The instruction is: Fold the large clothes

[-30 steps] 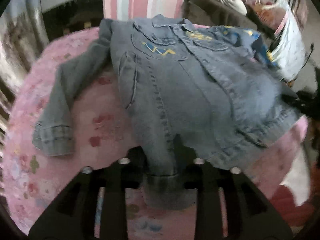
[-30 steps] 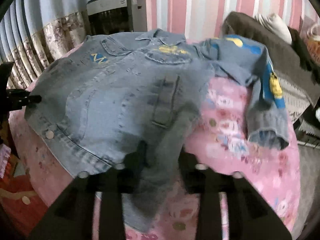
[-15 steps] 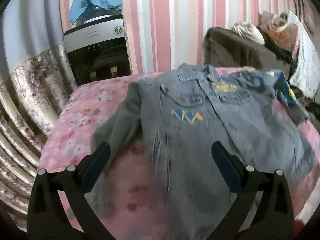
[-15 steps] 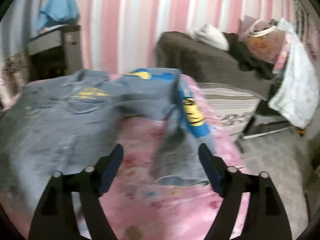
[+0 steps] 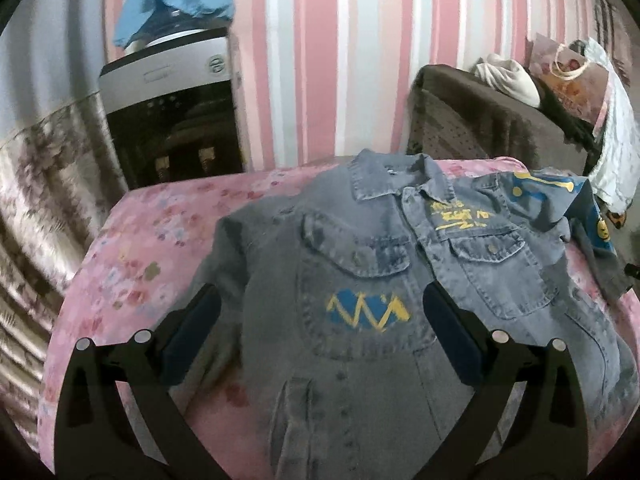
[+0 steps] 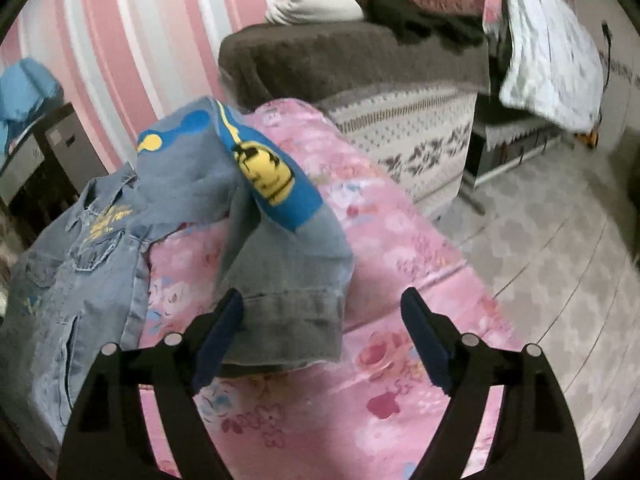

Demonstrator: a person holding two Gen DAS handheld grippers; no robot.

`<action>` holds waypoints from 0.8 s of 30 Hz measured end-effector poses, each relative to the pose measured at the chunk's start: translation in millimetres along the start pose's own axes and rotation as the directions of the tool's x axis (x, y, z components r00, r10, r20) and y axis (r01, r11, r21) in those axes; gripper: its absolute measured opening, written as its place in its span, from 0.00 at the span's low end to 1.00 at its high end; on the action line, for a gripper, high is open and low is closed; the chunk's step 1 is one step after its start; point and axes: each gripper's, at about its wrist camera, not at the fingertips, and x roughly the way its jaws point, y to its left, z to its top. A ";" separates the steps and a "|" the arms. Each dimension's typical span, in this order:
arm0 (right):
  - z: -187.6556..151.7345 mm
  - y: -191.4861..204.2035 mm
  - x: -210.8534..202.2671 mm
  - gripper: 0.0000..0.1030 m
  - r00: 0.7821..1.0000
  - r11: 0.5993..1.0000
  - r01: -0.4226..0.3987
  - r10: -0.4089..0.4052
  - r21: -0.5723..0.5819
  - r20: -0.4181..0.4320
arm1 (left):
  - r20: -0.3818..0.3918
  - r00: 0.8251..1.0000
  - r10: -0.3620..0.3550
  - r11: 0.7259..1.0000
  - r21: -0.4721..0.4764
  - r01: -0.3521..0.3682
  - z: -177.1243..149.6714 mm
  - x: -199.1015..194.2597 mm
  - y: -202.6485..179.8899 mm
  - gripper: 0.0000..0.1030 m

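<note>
Denim jacket (image 5: 360,280) lies front-up on the pink floral bed (image 5: 152,248), collar toward the far striped wall. Its right sleeve (image 6: 280,248), with the blue-and-yellow patch, drapes toward the bed's right edge. The left tool (image 5: 318,316) hovers spread wide above the chest, gripping nothing. The right tool (image 6: 322,316) is likewise spread, straddling the cuff. The jacket's near hem is cut off behind the tools.

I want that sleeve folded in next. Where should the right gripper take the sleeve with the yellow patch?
Probably at the cuff: it lies flat on the pink cover, hem facing the open right gripper. Come in low from the near edge.
</note>
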 end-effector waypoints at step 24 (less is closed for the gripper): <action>81.3 150.5 -27.0 0.15 0.959 0.922 -0.266 0.284 -0.283 0.024 | -0.080 0.994 -0.071 0.994 0.076 0.077 26.5 50.1 -17.5 0.97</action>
